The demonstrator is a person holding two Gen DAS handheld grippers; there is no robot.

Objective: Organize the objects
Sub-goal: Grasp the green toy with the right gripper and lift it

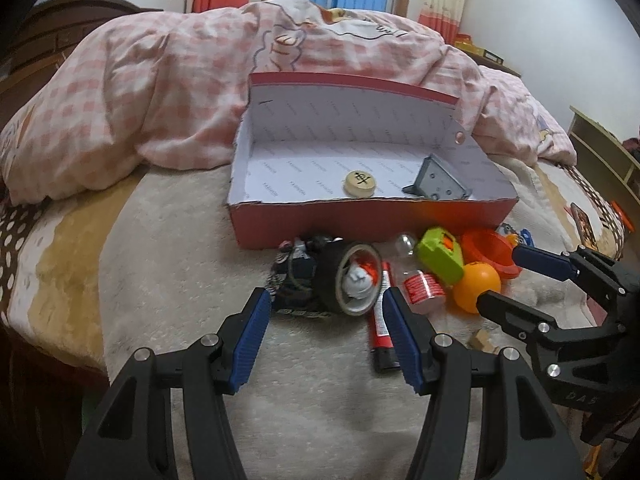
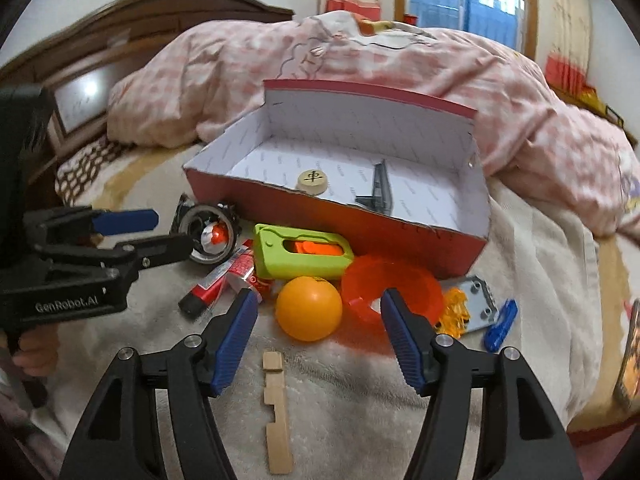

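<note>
Right wrist view: orange ball (image 2: 309, 308) on the cream blanket (image 2: 340, 400), just ahead of the right gripper (image 2: 318, 336), jaws spread wide, nothing between the pads, ball untouched. Touching the ball's far side, green plastic case (image 2: 300, 254); to its right, translucent orange bowl (image 2: 394, 290) on its side. Behind these, red cardboard box (image 2: 340, 224), open, holding a round wooden chess piece (image 2: 311, 180) and a grey metal bracket (image 2: 378, 192). Near the blanket's front edge, notched wooden strip (image 2: 276, 408), lying flat. Right of the bowl, metal plate (image 2: 478, 300) and blue clip (image 2: 500, 324).

Left wrist view: left gripper (image 1: 324, 340) also wide open and empty, pointing at a roll of black tape (image 1: 352, 280) on its edge, red-and-black tube (image 1: 382, 320) beside it. Beyond the box, pink checked quilt (image 1: 160, 92) heaped up.
</note>
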